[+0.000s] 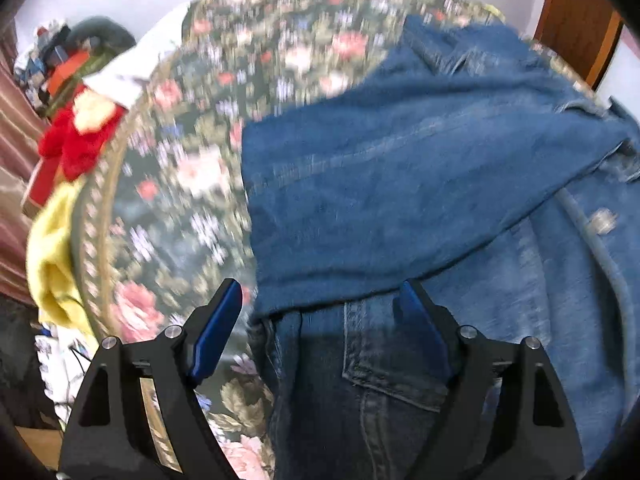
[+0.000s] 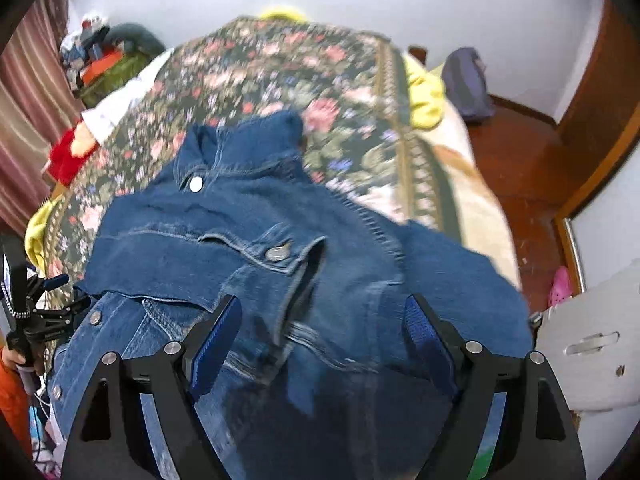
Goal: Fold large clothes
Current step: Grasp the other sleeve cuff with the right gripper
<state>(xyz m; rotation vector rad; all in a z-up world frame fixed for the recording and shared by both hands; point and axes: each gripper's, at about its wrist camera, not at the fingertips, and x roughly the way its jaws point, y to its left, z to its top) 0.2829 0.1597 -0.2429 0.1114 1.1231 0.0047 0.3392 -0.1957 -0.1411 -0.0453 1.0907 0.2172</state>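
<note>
A bed under a floral bedspread [image 2: 280,80] fills a bedroom with pale walls and a red-brown wooden floor [image 2: 516,168]. Nearest, the left gripper [image 1: 318,312] points steeply down with its jaws set wide, nothing between the blue pads, which stand clear above the cloth. The right gripper [image 2: 324,322] is likewise wide apart and holds nothing. Under both lies the denim jacket [image 2: 256,240], spread on the near end of the bedspread; in the left wrist view it covers the field from 12 round to 6 o'clock, with one sleeve [image 1: 400,184] folded across the body. In the right wrist view its collar points toward 11 o'clock, with metal buttons [image 2: 279,253] visible on the front. A yellow cloth [image 2: 426,100] hangs off the bed edge at 2 o'clock. A red item [image 1: 76,144] sits at 9 o'clock in the left wrist view. Farthest, a heap of belongings [image 2: 104,56] lies at 10 o'clock by a striped curtain [image 2: 28,108]; both views are motion-blurred.
</note>
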